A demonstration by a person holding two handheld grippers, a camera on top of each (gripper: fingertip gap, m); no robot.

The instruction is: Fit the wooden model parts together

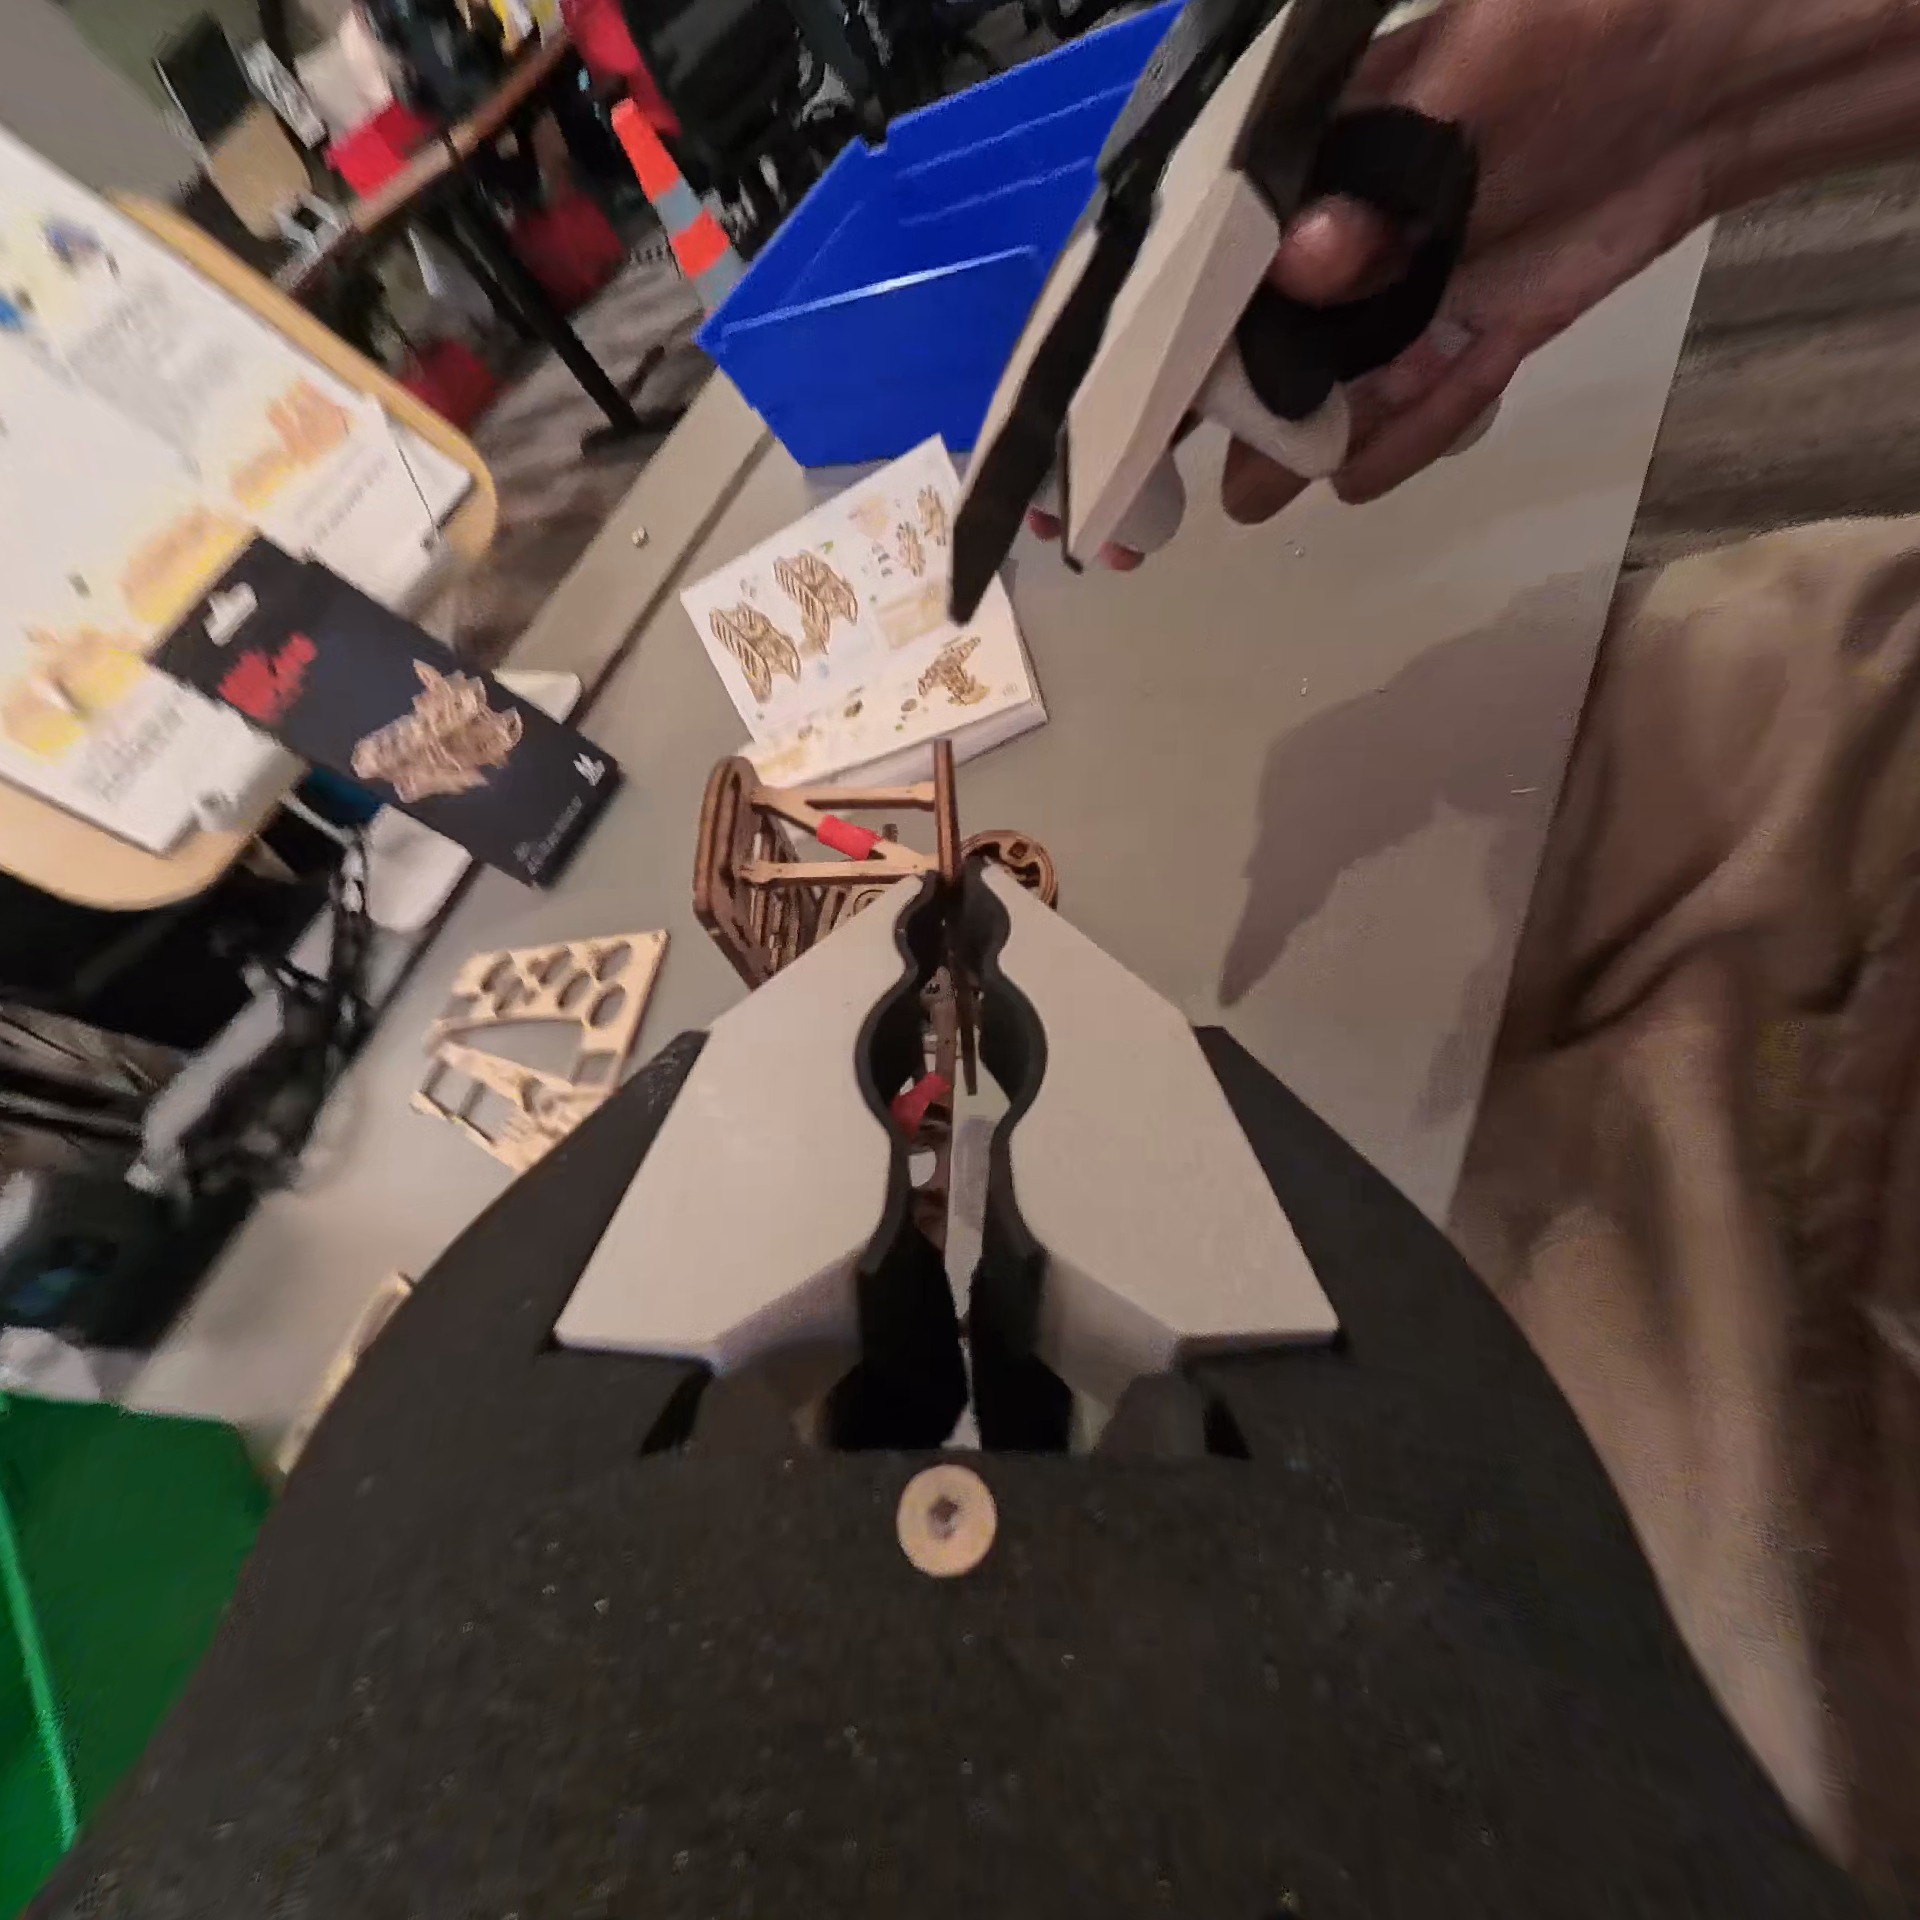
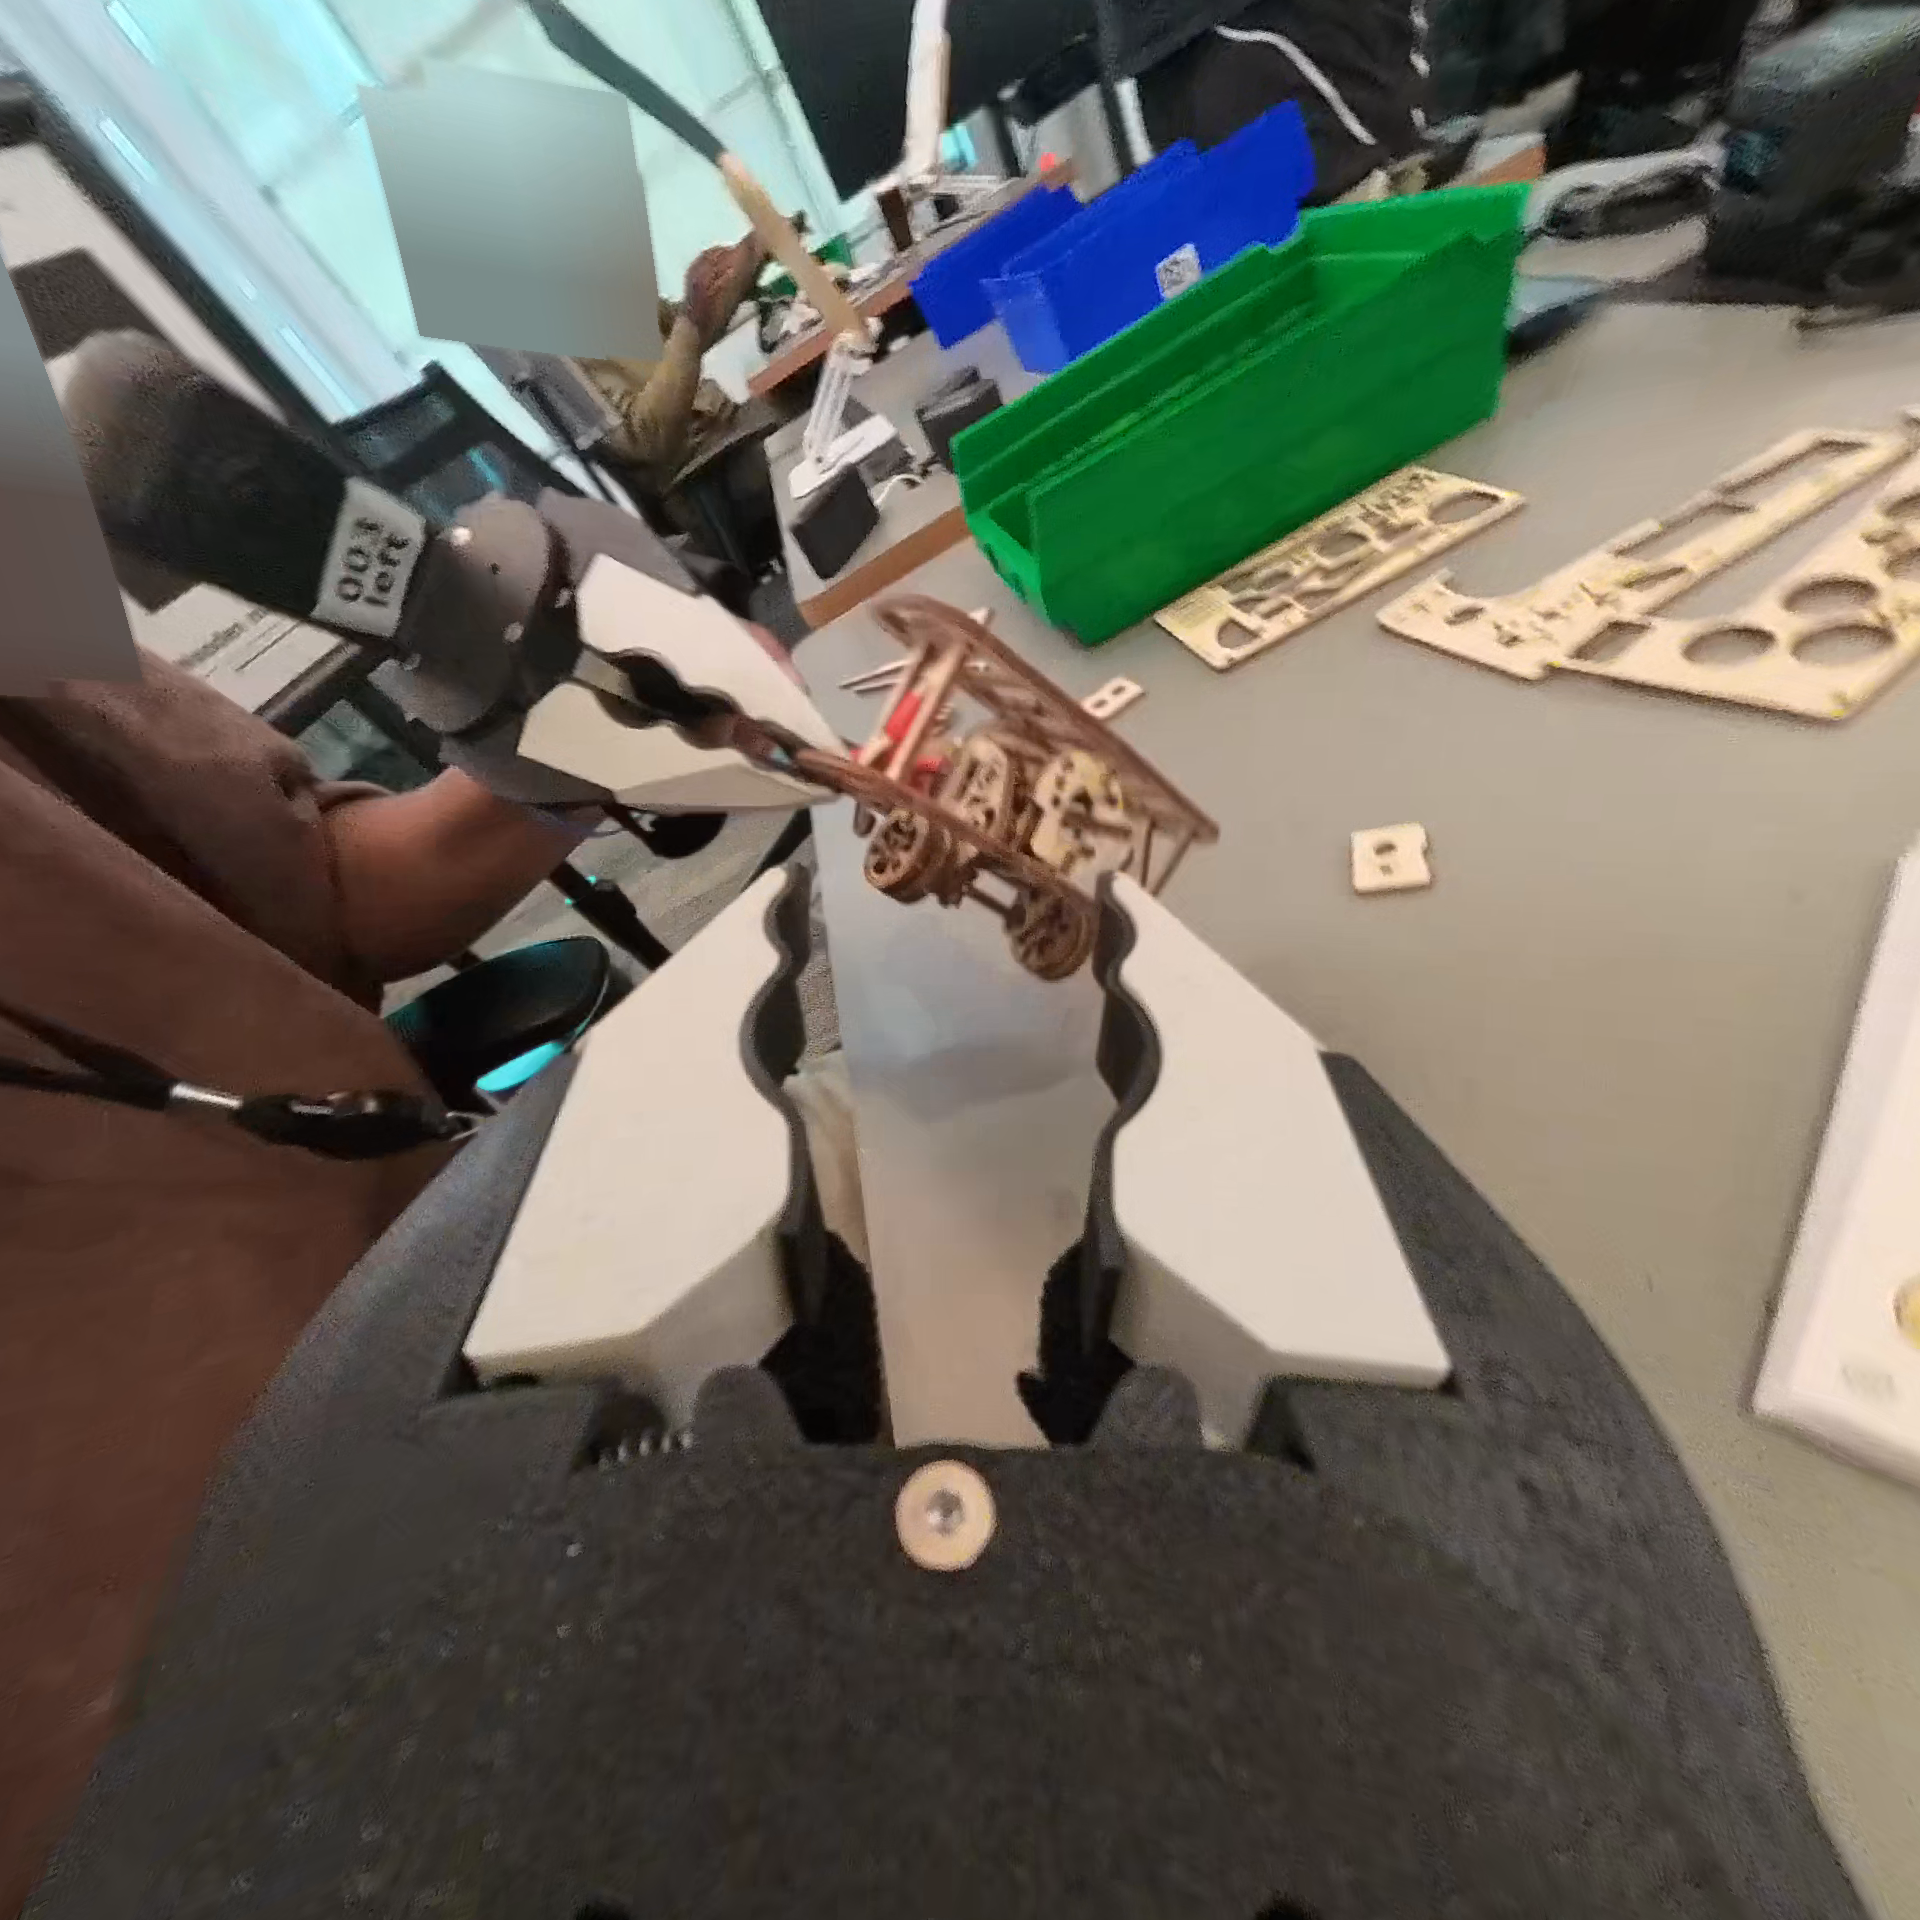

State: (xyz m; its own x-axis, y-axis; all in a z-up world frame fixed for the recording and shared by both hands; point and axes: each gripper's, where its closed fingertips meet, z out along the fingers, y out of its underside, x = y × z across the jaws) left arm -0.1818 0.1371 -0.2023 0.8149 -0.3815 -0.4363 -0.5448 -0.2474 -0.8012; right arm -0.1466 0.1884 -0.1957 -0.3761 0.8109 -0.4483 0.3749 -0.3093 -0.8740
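Two grippers meet over a grey tabletop (image 2: 1507, 987): the left gripper (image 1: 948, 883) has its jaws clamped on the edge of a wooden model (image 2: 1018, 800), held aloft just beyond the right gripper (image 2: 951, 899), whose jaws stand apart and empty.

A shared workshop or lab: a grey bench (image 2: 1558, 935) carries a green plastic parts bin (image 2: 1247, 499) and blue bins (image 2: 1122, 249) beyond the right tongs (image 2: 951, 909), with punched-out plywood sheets (image 2: 1683, 613) to their right. Farther off stand cluttered desks, monitors and a seated person (image 2: 686, 384).
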